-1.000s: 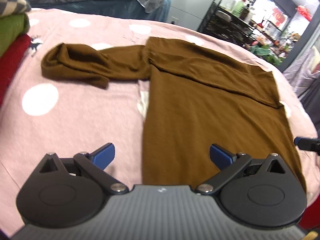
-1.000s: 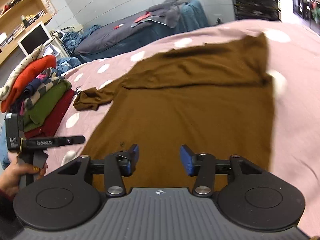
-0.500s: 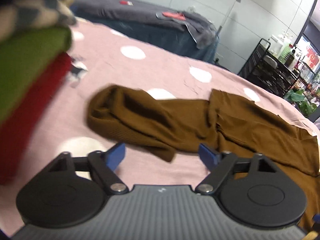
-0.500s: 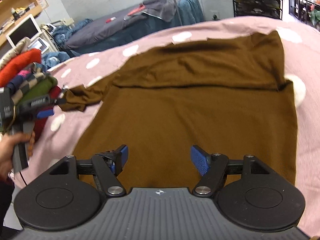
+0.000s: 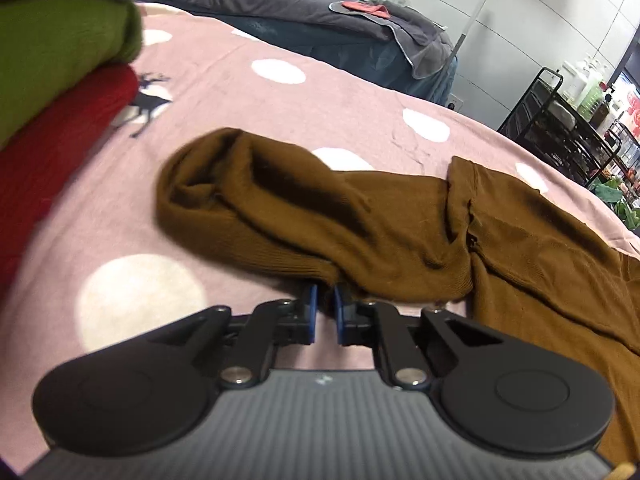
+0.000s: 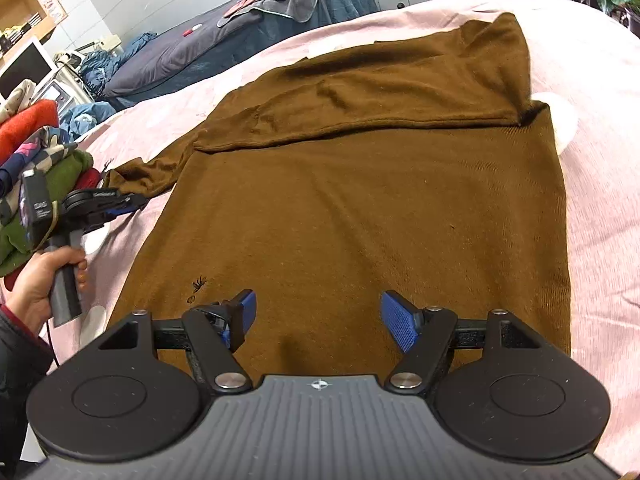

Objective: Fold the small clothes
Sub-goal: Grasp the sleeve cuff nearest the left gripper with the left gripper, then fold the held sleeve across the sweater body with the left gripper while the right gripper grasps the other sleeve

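Observation:
A brown sweater [image 6: 360, 208] lies flat on the pink spotted bedspread [image 5: 248, 112], its far sleeve folded across the chest. Its other sleeve [image 5: 280, 208] lies bunched to the left of the body. My left gripper [image 5: 325, 300] sits at the near edge of this sleeve's cuff. Its jaws are closing, nearly together, with the ribbed cuff edge pinched between the blue pads. In the right wrist view the left gripper [image 6: 132, 204] is at the sleeve end, held by a person's hand [image 6: 44, 280]. My right gripper [image 6: 318, 316] hovers open over the sweater's near hem, nothing between its fingers.
A stack of folded clothes [image 5: 60, 48], green over red, stands close on the left of the sleeve. Behind the bedspread is a dark bed with grey covers [image 5: 300, 4]. A black wire rack [image 5: 560, 120] stands at the far right.
My left gripper moved left from the sweater's body to the sleeve cuff, dropped lower, and closed from wide open onto the cuff edge. The right gripper sank slightly and its jaws widened.

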`<state>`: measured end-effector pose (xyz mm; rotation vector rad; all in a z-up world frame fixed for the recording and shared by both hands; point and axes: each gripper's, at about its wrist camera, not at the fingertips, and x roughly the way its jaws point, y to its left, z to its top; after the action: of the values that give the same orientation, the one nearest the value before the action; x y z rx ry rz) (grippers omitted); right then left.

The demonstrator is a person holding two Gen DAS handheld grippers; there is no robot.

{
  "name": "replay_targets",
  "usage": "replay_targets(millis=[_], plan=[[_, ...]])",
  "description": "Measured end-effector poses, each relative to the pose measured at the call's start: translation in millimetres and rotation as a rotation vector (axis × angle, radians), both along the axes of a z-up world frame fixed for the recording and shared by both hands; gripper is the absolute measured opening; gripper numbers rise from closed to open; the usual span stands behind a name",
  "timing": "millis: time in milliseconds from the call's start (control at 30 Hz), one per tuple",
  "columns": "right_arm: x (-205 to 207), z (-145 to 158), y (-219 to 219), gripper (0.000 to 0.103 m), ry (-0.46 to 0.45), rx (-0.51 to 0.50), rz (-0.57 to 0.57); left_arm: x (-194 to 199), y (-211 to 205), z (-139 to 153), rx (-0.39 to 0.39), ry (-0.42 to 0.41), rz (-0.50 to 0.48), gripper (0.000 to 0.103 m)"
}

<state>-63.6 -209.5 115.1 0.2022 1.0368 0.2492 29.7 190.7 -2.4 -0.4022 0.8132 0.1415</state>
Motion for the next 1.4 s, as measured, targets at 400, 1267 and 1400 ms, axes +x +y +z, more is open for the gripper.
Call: replay_targets(millis=[400,1267,1400], plan=[[2,-3,6,0.103,0.007,-0.001,0.008,-11,15,3,-0.138,-0.031,0.029,0.073],[-5,-10,10,0.103,0.02,0.006,0.006,-63,38,77,0.082,-0.221,0.118,0.003],[-8,-8,9,0.103,0.011,0.012,0.009,-42,7,110,0.054,-0.32,0.054,0.003]])
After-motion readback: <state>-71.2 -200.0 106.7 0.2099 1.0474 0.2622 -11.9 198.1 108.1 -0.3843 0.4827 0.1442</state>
